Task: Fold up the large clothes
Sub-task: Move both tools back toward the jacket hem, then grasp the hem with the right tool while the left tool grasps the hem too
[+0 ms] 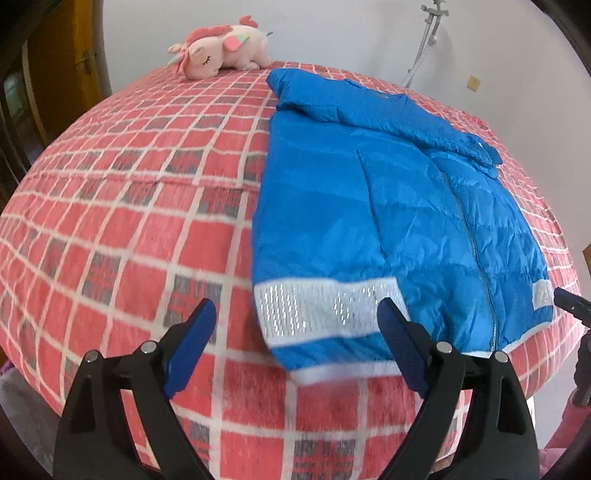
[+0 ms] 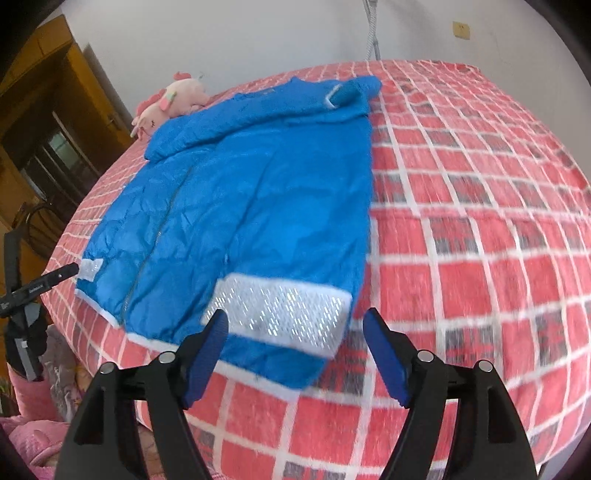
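A blue jacket lies flat on the checked bed, a plush unicorn at its 11 o'clock. The left gripper and right gripper both hover spread wide at its hem, holding nothing.

Pink plush unicorn lies on red checked bedspread (far edge, nr wall).

Both wrist cams low at bed edge, facing in; share jacket.
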Tool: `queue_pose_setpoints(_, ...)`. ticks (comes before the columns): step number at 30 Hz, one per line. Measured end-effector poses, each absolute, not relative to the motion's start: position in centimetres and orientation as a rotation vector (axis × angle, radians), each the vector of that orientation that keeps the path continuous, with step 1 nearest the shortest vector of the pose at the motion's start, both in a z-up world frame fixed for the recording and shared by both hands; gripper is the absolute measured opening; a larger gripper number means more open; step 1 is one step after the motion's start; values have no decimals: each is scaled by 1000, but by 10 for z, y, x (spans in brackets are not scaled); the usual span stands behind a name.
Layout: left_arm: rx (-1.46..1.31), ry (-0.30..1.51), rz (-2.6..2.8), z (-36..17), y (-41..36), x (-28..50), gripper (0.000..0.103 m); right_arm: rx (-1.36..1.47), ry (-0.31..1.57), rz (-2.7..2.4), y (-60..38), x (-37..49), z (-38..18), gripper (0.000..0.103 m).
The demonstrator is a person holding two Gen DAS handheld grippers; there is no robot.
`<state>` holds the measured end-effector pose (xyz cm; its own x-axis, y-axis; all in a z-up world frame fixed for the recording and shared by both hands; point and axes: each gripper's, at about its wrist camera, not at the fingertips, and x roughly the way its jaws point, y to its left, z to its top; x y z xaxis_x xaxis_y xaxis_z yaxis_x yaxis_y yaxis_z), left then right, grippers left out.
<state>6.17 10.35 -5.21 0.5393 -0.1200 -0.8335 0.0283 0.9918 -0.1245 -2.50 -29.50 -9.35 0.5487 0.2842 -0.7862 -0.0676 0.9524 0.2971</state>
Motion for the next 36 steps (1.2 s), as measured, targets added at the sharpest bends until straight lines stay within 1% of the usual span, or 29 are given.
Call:
queue_pose_setpoints(13, -174, 1043, -150, -77, 102, 50, 88, 299, 1008, 267, -286, -42, -115, 76)
queue_pose_setpoints(18, -180, 1036, -163, -82, 100, 49, 87, 330, 1011, 268, -285, -41, -121, 73)
queue_pose_setpoints(21, -191, 1035, -177, -82, 100, 50, 82, 367, 1001, 274, -288, -39, -122, 64)
queue_pose_setpoints(23, -197, 1035, -183, -82, 100, 51, 77, 376, 999, 272, -289, -38, -123, 53)
queue_pose_setpoints(24, -198, 1034, -191, -82, 100, 51, 76, 375, 998, 270, -288, -38, -124, 51)
queue_pose_setpoints(26, -201, 1033, -201, -82, 99, 52, 70, 363, 996, 266, -287, -38, -124, 44)
queue_pose_setpoints(27, -203, 1033, -212, -82, 99, 51, 67, 362, 995, 265, -287, -38, -124, 42)
queue_pose_setpoints(29, -211, 1035, -229, -82, 98, 51, 59, 362, 992, 270, -286, -39, -124, 36)
queue_pose_setpoints(31, -219, 1035, -240, -83, 98, 51, 55, 357, 987, 272, -285, -39, -125, 32)
queue_pose_setpoints(35, -240, 1034, -248, -84, 100, 51, 42, 353, 981, 272, -284, -40, -126, 29)
queue_pose_setpoints(36, -237, 1033, -249, -83, 100, 50, 40, 354, 980, 271, -284, -41, -126, 28)
